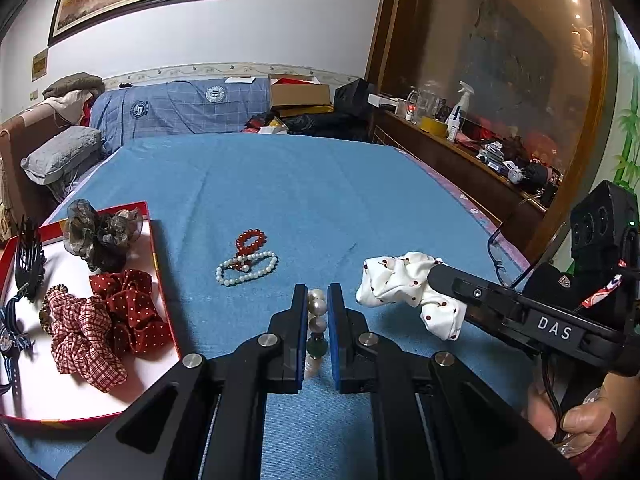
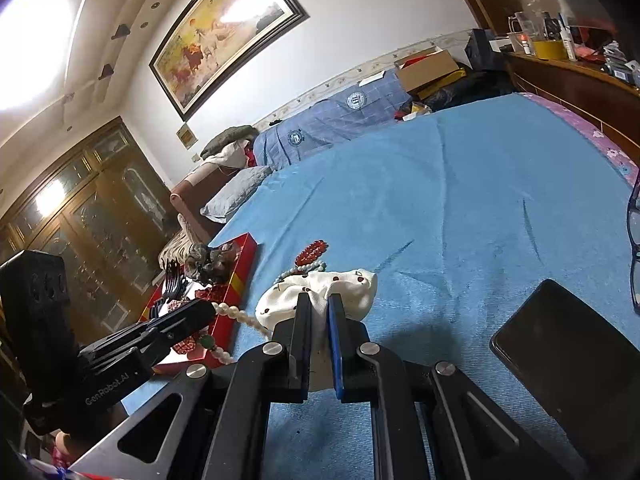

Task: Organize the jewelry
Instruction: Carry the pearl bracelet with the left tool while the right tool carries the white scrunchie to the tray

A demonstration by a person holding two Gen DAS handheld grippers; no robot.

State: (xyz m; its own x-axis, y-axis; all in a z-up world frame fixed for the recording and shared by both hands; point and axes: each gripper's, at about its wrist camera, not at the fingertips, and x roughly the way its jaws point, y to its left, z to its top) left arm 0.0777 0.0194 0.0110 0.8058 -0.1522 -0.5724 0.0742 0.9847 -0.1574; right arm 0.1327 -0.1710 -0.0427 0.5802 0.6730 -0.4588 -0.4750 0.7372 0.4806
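My left gripper [image 1: 318,300] is shut on a pearl bead string with a green bead [image 1: 317,320], held above the blue bedspread; it also shows in the right wrist view [image 2: 236,314]. My right gripper [image 2: 319,304] is shut on a white cherry-print scrunchie [image 2: 320,286], seen in the left wrist view [image 1: 400,284] to the right of my left gripper. A red bead bracelet [image 1: 251,240] and a pearl bracelet [image 1: 246,266] lie on the bed ahead. A red-rimmed tray [image 1: 154,256] at the left holds several scrunchies [image 1: 104,316] and a black claw clip [image 1: 28,260].
A black phone [image 2: 568,356] and dark-framed glasses [image 2: 634,248] lie on the bed to the right. A wooden ledge with bottles [image 1: 460,116] runs along the right. Pillows and folded bedding [image 1: 176,106] sit at the far end.
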